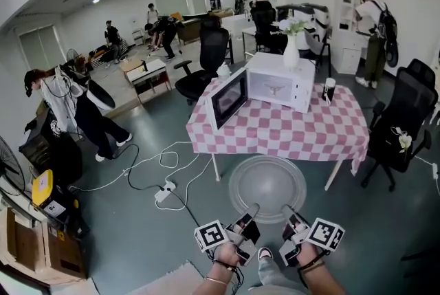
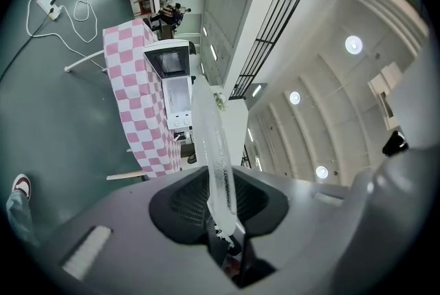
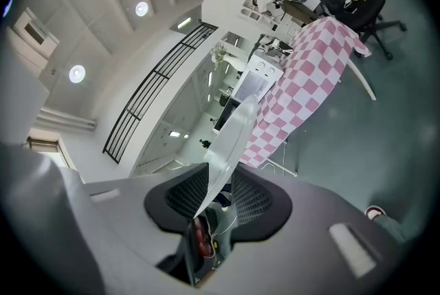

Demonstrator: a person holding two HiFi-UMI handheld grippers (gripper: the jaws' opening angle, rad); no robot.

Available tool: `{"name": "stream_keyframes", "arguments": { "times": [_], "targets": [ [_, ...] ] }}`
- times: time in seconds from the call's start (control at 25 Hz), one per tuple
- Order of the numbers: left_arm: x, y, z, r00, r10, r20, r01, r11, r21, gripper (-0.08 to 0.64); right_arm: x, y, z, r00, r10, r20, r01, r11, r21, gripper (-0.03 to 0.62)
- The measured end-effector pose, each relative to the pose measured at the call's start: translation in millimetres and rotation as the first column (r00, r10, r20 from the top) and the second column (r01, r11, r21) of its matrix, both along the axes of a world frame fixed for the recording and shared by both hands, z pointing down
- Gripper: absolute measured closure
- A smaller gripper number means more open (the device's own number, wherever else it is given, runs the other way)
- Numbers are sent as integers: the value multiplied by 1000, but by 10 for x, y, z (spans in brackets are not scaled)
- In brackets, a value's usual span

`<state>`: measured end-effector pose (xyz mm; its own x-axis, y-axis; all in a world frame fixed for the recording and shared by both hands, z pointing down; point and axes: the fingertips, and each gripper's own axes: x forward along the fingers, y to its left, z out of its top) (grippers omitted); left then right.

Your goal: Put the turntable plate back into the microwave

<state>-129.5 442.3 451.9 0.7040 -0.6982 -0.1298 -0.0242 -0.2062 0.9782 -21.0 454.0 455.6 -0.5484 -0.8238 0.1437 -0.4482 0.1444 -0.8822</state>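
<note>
Lowest in the head view, the left tool (image 1: 251, 210) and the right tool (image 1: 289, 211) each clamp the near rim of the glass turntable plate (image 1: 267, 180), carried roughly level above the floor (image 1: 137, 232), in front of the checked worktop (image 1: 309, 132) where the microwave (image 1: 282, 82) stands with its door (image 1: 229, 97) open

Open office (swivel chairs (image 1: 206, 56), desks (image 1: 148, 73))

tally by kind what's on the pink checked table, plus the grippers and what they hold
white microwave, door open: 1
white vase of flowers: 1
small dark and white cup: 1
clear round glass turntable plate: 1
left gripper, right gripper: 2
total: 6
</note>
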Motion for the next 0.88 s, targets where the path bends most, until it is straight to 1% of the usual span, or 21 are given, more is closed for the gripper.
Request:
{"name": "stream_keyframes", "arguments": {
  "times": [0.2,0.32,0.52,0.64,0.8,0.88],
  "targets": [
    [101,-429,38,1000,-3,10,3,1000,-7,494,116,-429,33,1000,2,12,-1,1000,-14,503],
    [171,-715,49,1000,-7,11,7,1000,-7,494,207,-685,76,1000,16,14,-15,998,-64,503],
    [310,-1213,59,1000,-12,20,12,1000,-10,494,330,-1226,14,1000,-17,20,17,1000,-12,503],
    [381,-1471,44,1000,-16,20,17,1000,-17,494,425,-1461,72,1000,0,21,2,997,-72,503],
    [447,-1807,27,1000,-19,25,19,1000,3,494,474,-1809,41,999,-21,31,23,998,-52,503],
    [488,-1967,24,999,-20,29,19,1000,7,494,494,-1998,-1,998,-44,33,45,999,-11,503]
  ]
}}
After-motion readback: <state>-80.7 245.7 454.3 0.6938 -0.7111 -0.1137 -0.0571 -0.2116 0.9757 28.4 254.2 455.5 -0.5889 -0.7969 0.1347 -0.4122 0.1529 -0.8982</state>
